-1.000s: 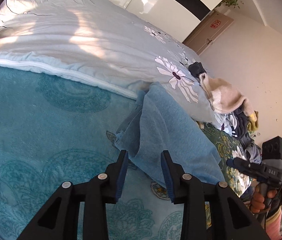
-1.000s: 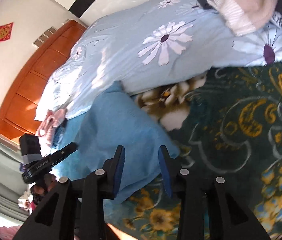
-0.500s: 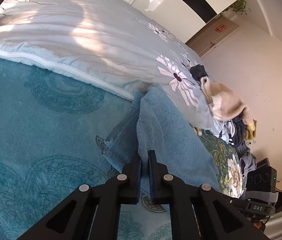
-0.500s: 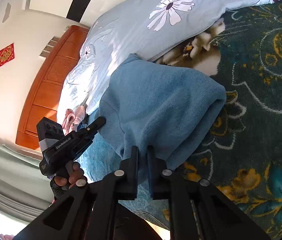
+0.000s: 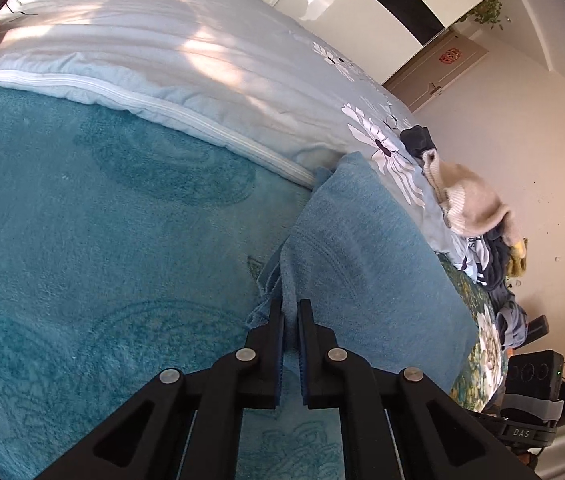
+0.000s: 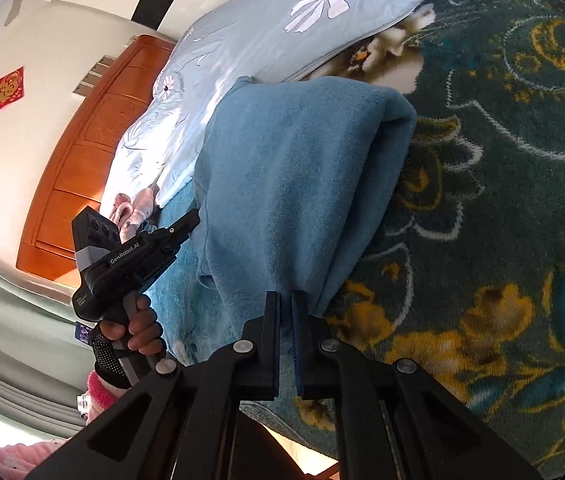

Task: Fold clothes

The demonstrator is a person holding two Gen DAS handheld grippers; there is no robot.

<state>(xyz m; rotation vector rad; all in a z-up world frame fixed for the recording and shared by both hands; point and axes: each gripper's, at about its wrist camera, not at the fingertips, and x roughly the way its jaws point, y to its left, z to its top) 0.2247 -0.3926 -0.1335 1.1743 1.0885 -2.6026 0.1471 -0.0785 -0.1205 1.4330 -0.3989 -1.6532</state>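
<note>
Jaws of both the left gripper (image 5: 290, 312) and right gripper (image 6: 285, 305) pinch narrow on the folded blue fleece garment (image 5: 362, 272) at lower centre frame.

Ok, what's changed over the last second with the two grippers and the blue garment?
Both grippers went from open to shut: the left gripper and right gripper each moved in and pinched the near edge of the blue fleece garment. The floral duvet and clothes pile stayed put.

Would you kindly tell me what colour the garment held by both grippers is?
The garment is plain medium blue, shown best in the right wrist view.
</note>
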